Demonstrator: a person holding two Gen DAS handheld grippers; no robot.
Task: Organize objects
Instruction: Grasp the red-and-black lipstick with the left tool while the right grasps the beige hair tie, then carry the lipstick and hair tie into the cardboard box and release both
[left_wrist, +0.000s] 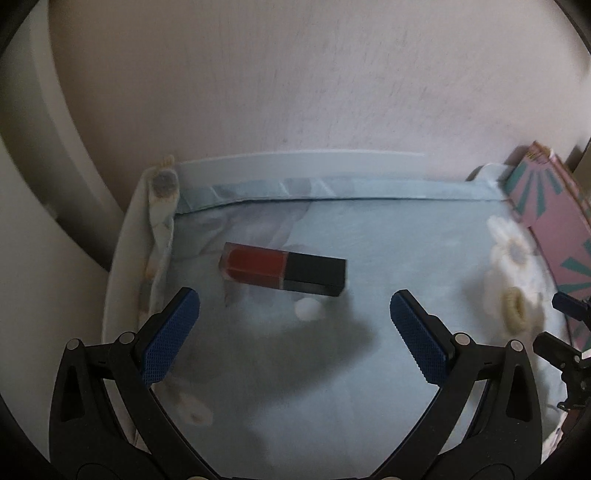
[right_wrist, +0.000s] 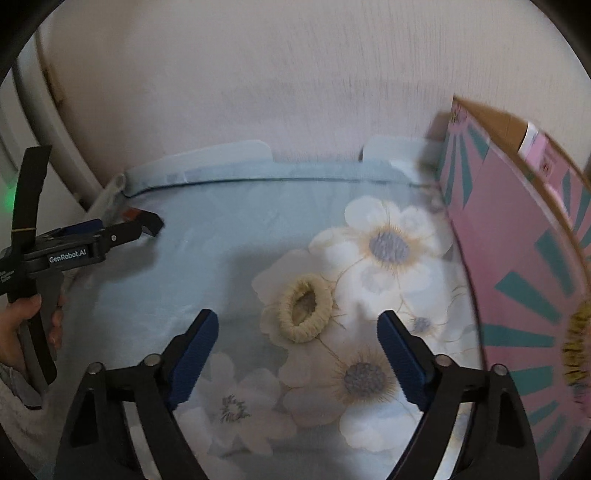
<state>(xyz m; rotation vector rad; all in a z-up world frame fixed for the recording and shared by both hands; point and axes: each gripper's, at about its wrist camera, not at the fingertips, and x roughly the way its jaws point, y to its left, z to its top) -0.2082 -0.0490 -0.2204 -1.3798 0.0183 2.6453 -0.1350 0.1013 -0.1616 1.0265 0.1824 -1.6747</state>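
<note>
A red lip gloss tube with a black cap (left_wrist: 283, 271) lies on its side on the pale blue flowered cloth (left_wrist: 369, 258). My left gripper (left_wrist: 294, 308) is open and empty, just short of the tube. A cream hair scrunchie (right_wrist: 304, 312) lies flat on the cloth; it also shows in the left wrist view (left_wrist: 515, 308). My right gripper (right_wrist: 297, 330) is open and empty, its fingers on either side of the scrunchie's near edge, slightly above it. The left gripper shows at the left of the right wrist view (right_wrist: 110, 230), with the tube (right_wrist: 142, 219) partly hidden behind it.
A pink box with teal rays (right_wrist: 517, 258) stands along the right edge of the cloth; it also shows in the left wrist view (left_wrist: 554, 221). A small white round thing (left_wrist: 306, 309) lies near the tube. A pale wall (right_wrist: 258, 74) rises behind. The person's hand (right_wrist: 22, 332) holds the left gripper.
</note>
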